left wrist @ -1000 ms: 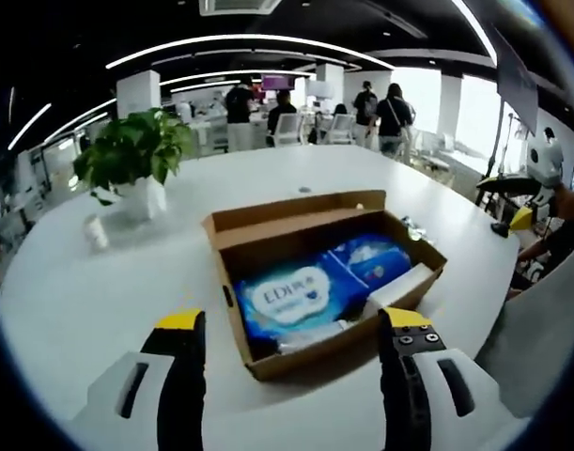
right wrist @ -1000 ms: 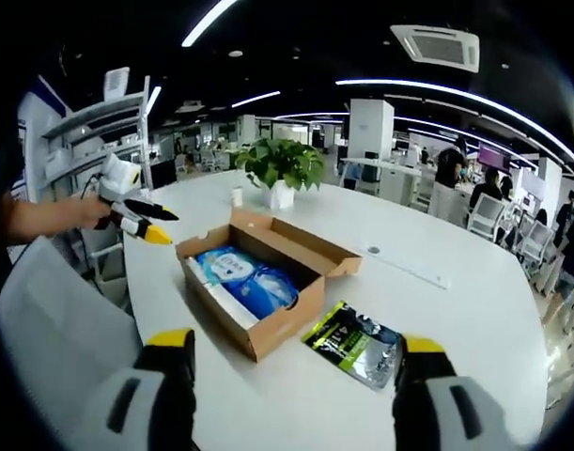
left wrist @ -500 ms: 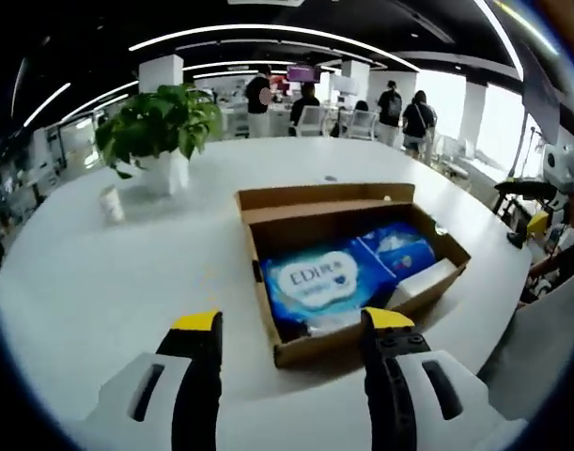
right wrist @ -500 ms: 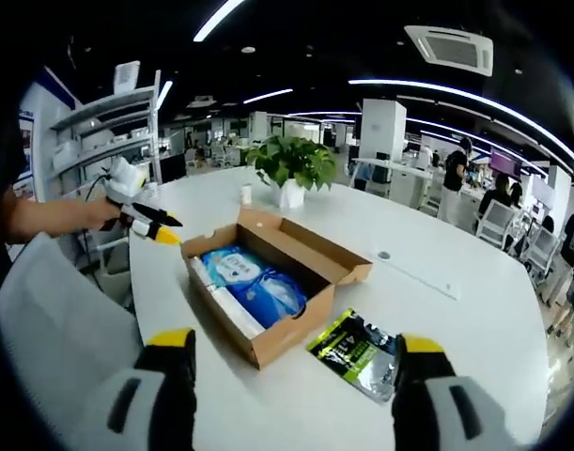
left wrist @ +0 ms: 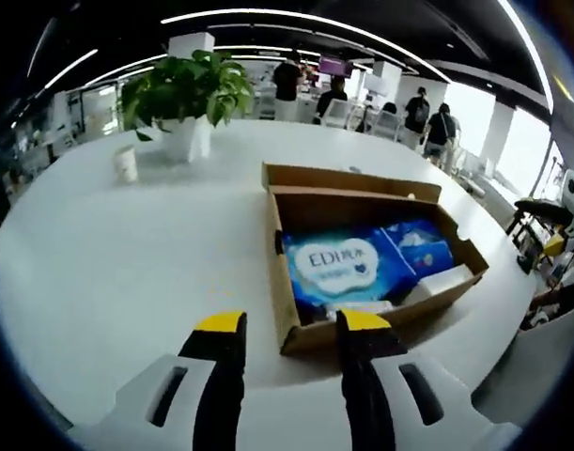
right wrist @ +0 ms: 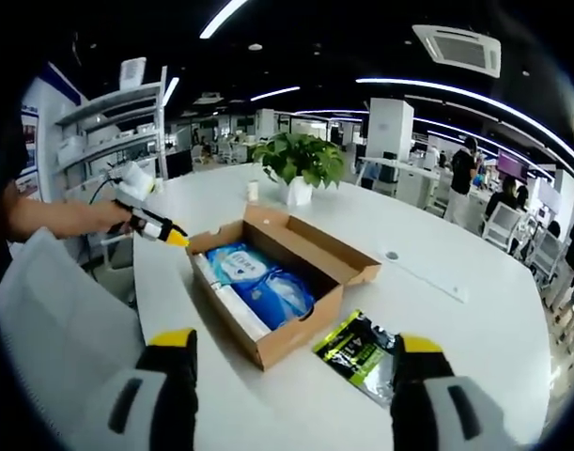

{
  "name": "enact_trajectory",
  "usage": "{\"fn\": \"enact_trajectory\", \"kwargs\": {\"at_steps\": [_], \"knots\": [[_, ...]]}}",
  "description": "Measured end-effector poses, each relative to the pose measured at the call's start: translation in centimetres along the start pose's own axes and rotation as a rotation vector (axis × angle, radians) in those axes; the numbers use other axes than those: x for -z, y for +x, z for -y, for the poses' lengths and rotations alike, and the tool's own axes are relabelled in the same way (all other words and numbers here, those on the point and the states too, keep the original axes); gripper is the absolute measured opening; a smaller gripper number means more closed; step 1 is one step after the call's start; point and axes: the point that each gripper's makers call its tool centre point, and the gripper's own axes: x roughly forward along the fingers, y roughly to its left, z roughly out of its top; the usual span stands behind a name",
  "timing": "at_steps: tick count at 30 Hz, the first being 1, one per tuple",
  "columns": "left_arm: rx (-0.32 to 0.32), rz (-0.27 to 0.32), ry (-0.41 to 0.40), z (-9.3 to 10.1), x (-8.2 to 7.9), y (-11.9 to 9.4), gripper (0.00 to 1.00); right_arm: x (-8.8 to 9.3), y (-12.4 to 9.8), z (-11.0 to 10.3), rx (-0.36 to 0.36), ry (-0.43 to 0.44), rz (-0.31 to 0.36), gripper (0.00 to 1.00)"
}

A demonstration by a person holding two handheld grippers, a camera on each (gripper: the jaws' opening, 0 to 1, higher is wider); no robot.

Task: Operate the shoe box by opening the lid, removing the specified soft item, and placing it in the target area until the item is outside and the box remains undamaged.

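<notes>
Left claw (left wrist: 285,324) narrowed, though still apart and empty, and now nearer the open shoe box (left wrist: 296,340) front wall, approaching the blue soft pack (left wrist: 338,268); right claw (right wrist: 291,343) wide apart, unchanged.

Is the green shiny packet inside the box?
No, the green packet lies flat on the white table beside the open cardboard box, not in it.
</notes>
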Motion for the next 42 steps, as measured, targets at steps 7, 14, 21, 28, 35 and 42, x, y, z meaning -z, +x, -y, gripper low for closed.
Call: {"fn": "enact_trajectory", "kwargs": {"at_steps": [7,14,21,28,35,42], "knots": [[0.000,0.007,-0.041,0.2,-0.1,0.3,0.29,-0.4,0.9,-0.5,-0.028,-0.019,-0.004,0.82],[0.005,0.000,-0.080,0.2,-0.2,0.9,0.17,-0.7,2.4,-1.4,-0.075,-0.059,-0.025,0.76],[-0.006,-0.005,-0.114,0.1,-0.4,1.6,0.08,-1.2,4.4,-1.7,-0.109,-0.118,-0.048,0.71],[-0.014,-0.008,-0.199,-0.2,-0.3,1.7,0.05,-1.6,6.7,-1.4,-0.130,-0.162,-0.072,0.66],[-0.040,-0.018,-0.225,-0.2,-0.3,1.8,0.04,-1.7,8.8,-1.5,-0.155,-0.227,-0.101,0.59],[-0.064,-0.016,-0.211,-0.4,-0.2,1.8,0.03,-1.7,11.2,-2.0,-0.185,-0.314,-0.125,0.53]]}}
